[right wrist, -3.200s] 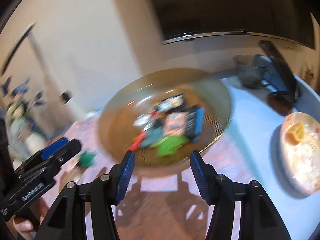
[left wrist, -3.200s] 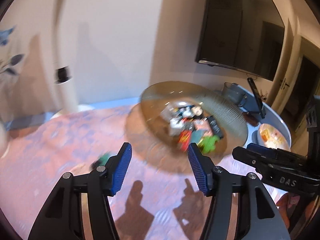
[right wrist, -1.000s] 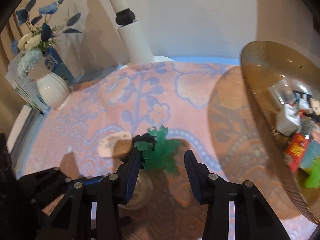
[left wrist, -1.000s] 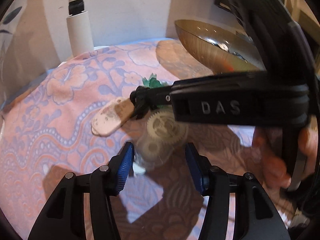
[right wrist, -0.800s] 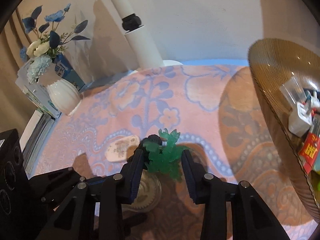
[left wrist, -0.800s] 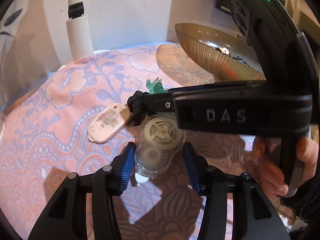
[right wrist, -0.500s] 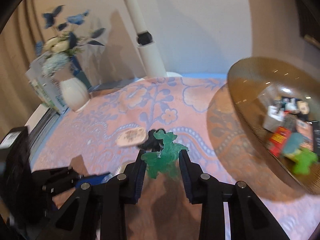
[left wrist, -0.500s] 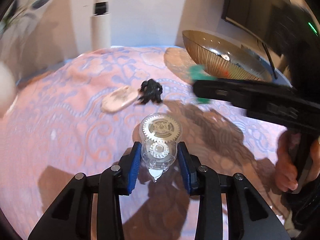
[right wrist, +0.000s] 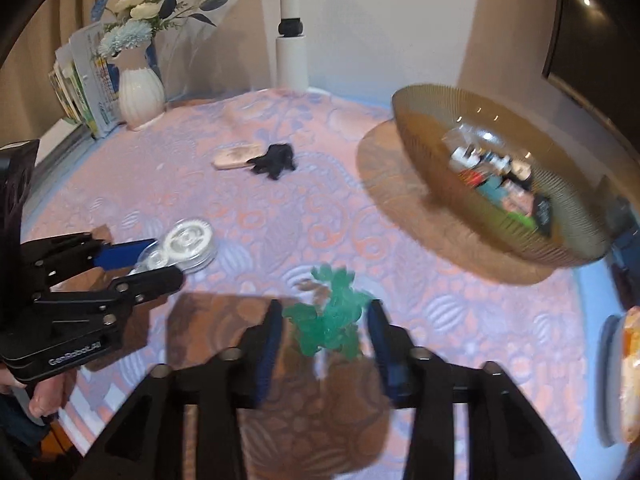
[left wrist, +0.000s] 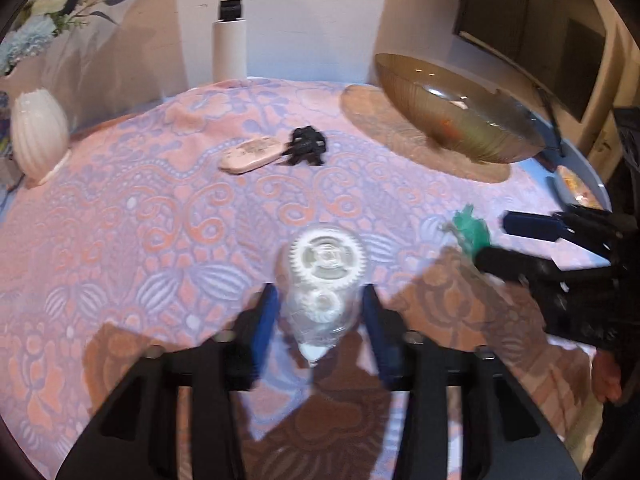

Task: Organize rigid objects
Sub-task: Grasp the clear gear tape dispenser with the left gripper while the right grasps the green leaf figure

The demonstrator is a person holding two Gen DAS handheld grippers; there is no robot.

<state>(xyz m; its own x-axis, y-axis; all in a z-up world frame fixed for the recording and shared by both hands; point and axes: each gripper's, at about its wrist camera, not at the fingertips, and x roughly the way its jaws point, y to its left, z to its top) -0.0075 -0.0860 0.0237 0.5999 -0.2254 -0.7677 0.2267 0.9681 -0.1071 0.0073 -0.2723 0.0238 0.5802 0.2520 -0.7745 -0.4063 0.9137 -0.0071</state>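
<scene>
Pink-and-lilac patterned cloth covers the tabletop, and every place below is given relative to the ribbed amber bowl at its far right.

Your left gripper has the clear gear case between its blue pads. The jaws are opening; a thin gap shows on each side of the case, so they no longer pinch it. The case is well to the near left of the bowl, over the cloth.

Your right gripper has the green plastic figure between its pads. These jaws are also opening, with space visible on both sides of the figure. The figure is nearer to you than the bowl and just left of it; whether it rests on the cloth you cannot tell from the blur.

The pale oval tag and the black figure lie touching each other on the cloth, left of the bowl and well apart from both grippers.

The bowl holds a heap of small mixed items. The white vase with blue flowers stands far left of the bowl, by the wall.
</scene>
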